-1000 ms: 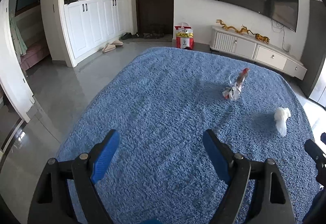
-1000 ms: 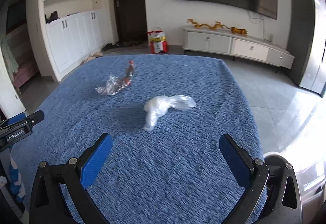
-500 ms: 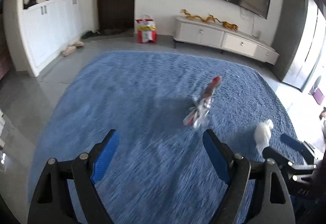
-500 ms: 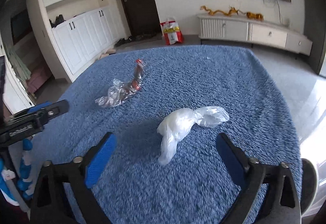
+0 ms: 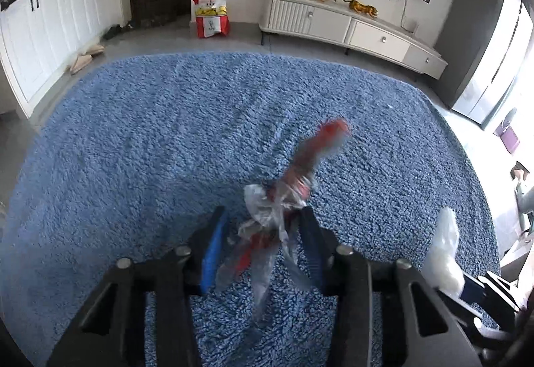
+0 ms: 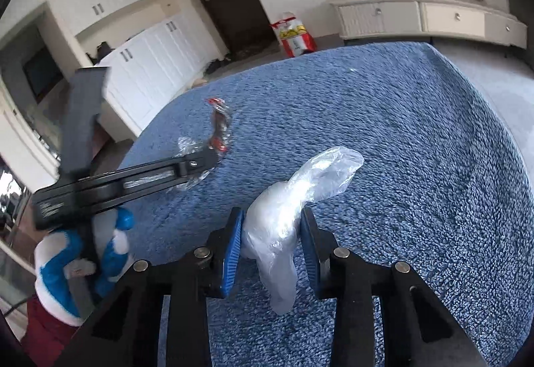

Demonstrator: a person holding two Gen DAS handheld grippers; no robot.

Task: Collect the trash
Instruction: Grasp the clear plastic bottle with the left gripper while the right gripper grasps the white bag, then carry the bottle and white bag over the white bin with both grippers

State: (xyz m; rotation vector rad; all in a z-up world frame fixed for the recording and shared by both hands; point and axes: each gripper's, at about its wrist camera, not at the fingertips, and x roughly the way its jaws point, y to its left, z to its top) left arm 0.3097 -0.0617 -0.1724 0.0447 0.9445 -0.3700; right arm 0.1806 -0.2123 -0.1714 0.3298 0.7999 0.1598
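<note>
Blue rug (image 5: 167,140), both tools angled down, left tool (image 5: 263,250) closing around red wrapper (image 5: 300,173), right tool (image 6: 270,243) clamping white bag (image 6: 283,216)

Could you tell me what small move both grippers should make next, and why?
Probably lift both straight up off the blue rug. The jaws have just been closing: the left gripper has the red-and-clear wrapper between its pads, and the right gripper pinches the white plastic bag.

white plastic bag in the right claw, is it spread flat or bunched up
Bunched up. The white plastic bag is crumpled into a lump between the pads of the right claw, one twisted end sticking out over the blue rug.
</note>
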